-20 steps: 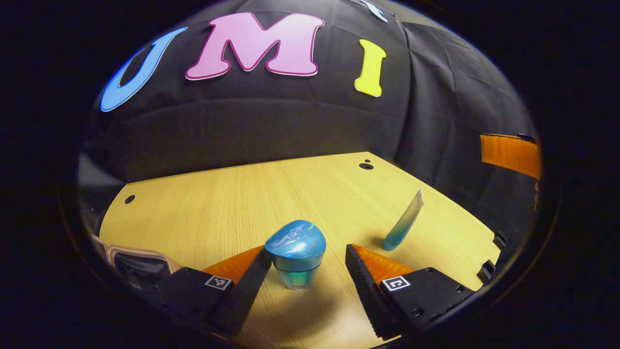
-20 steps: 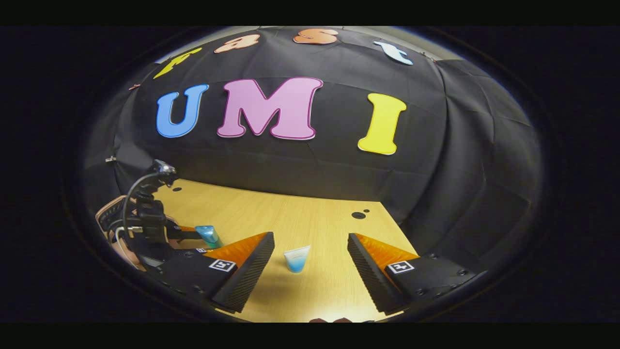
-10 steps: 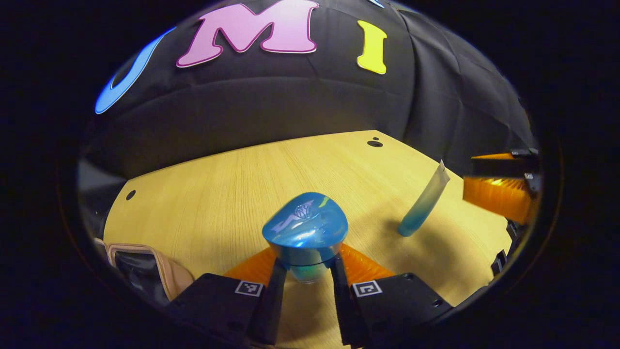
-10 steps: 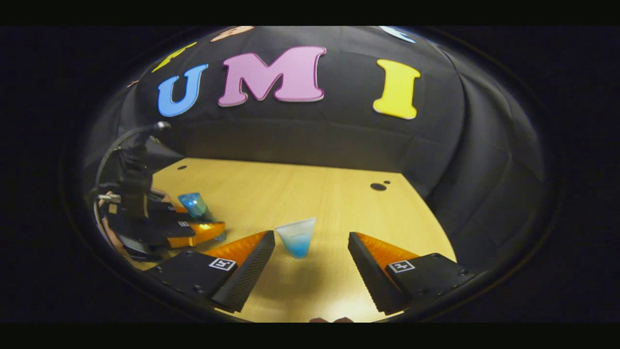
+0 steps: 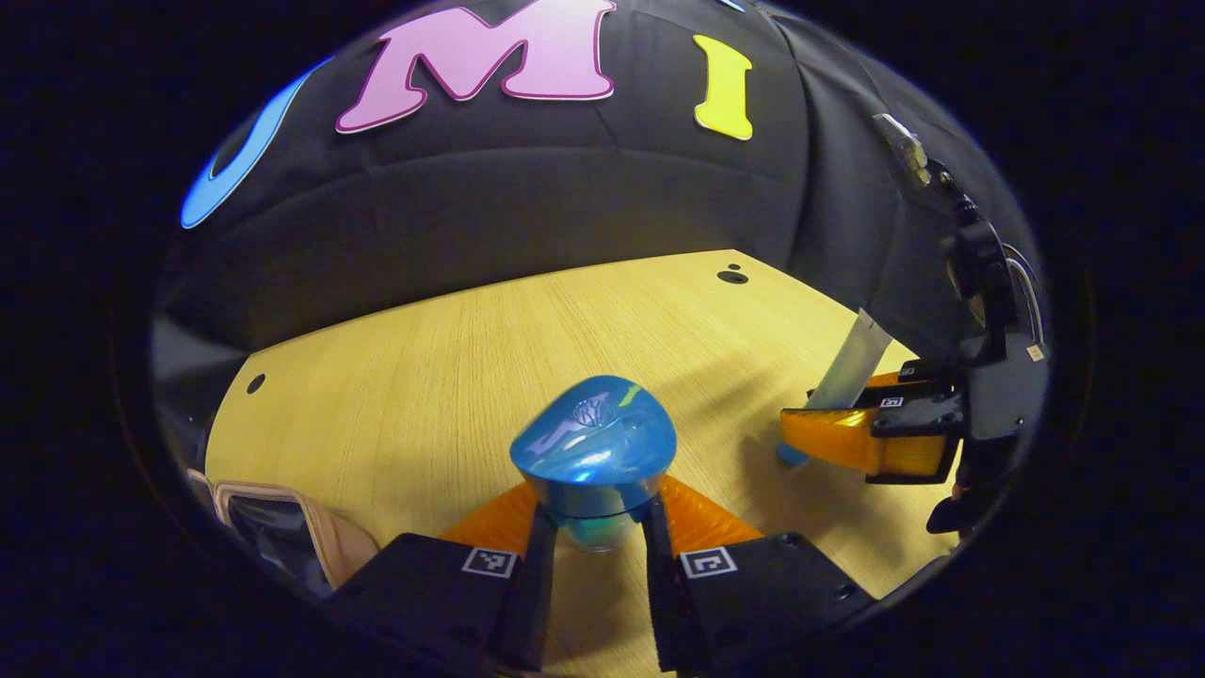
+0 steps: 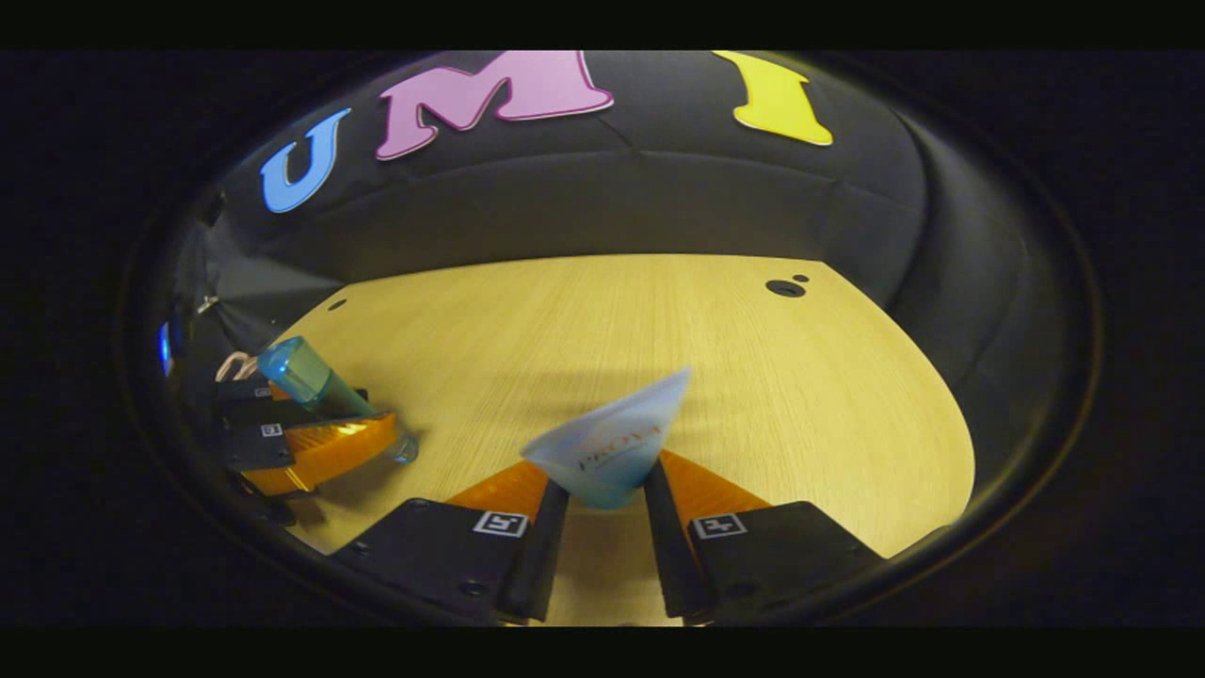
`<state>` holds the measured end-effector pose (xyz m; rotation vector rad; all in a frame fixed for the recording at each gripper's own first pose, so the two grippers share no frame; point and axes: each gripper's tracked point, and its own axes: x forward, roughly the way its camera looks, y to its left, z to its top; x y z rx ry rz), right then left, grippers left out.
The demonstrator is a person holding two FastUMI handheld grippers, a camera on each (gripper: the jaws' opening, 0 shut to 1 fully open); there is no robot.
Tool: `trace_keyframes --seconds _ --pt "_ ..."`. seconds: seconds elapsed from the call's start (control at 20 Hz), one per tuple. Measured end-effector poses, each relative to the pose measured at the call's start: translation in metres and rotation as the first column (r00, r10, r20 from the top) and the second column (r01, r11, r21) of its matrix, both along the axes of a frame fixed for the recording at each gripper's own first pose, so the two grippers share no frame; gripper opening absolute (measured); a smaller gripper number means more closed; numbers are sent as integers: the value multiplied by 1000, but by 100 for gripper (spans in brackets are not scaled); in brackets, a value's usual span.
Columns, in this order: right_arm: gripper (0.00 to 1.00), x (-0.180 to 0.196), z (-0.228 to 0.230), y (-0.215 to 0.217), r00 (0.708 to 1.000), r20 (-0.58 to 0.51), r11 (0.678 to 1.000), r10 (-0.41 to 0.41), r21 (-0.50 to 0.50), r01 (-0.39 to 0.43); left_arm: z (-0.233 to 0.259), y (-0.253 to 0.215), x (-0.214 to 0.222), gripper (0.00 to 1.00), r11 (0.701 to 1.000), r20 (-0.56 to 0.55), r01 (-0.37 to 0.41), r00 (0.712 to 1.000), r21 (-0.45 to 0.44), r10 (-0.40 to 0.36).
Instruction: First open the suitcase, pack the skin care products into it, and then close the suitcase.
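A: So where's the jar (image 5: pixel 593 452) held?
B: Clamped between the left gripper (image 5: pixel 591 527) fingers, on the desk (image 5: pixel 452 367); glossy blue cap.
A: And the tube (image 6: pixel 612 450)?
B: Pinched by the right gripper (image 6: pixel 602 499), frosted fading to blue.

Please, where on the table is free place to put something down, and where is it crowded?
Free: the wide bare wood of the table between the jar and the back wall, up to the holes. Crowded: near the suitcase and where the right gripper holds the tube.
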<state>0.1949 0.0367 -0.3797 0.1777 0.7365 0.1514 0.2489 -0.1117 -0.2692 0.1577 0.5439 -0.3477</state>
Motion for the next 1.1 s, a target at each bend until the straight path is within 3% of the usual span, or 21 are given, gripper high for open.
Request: trace_keyframes --seconds 0.05,0.1,0.15,0.2,0.3,0.4,0.55,0.7,0.85,1.1 --pt "45 -2 -1 1 1000 -3 1000 2 2 -2 1 -1 1 48 1000 -12 2 1000 2 -2" --pt "45 -4 1 1 1000 -7 1000 5 9 -5 7 0 1 51 1000 -9 -6 1000 -21 6" --pt "43 -6 0 1 1000 -14 1000 10 11 -10 16 -2 -1 45 998 -19 -12 1000 -57 11" --pt "42 -8 1 -1 1000 -18 1000 16 5 -16 22 0 -3 48 997 -21 -11 1000 -74 10" --pt "42 -15 10 -5 999 -13 1000 30 -2 -30 41 7 -9 42 999 -12 12 1000 -47 -12" --pt "43 -24 29 -6 999 19 999 38 5 -38 67 18 -21 45 998 -11 57 998 -22 -58" --pt "42 -43 63 3 997 58 998 59 31 -61 99 58 -47 45 998 -51 65 996 -24 -66" --pt "42 -58 90 15 991 102 995 90 26 -93 117 124 -79 45 998 -154 -20 988 -57 11" --pt "42 -75 107 31 988 123 995 92 36 -97 104 186 -90 45 990 -278 -131 954 -48 113" --pt "42 -98 130 67 984 147 992 101 57 -110 16 230 -132 46 974 -523 -211 823 81 222"
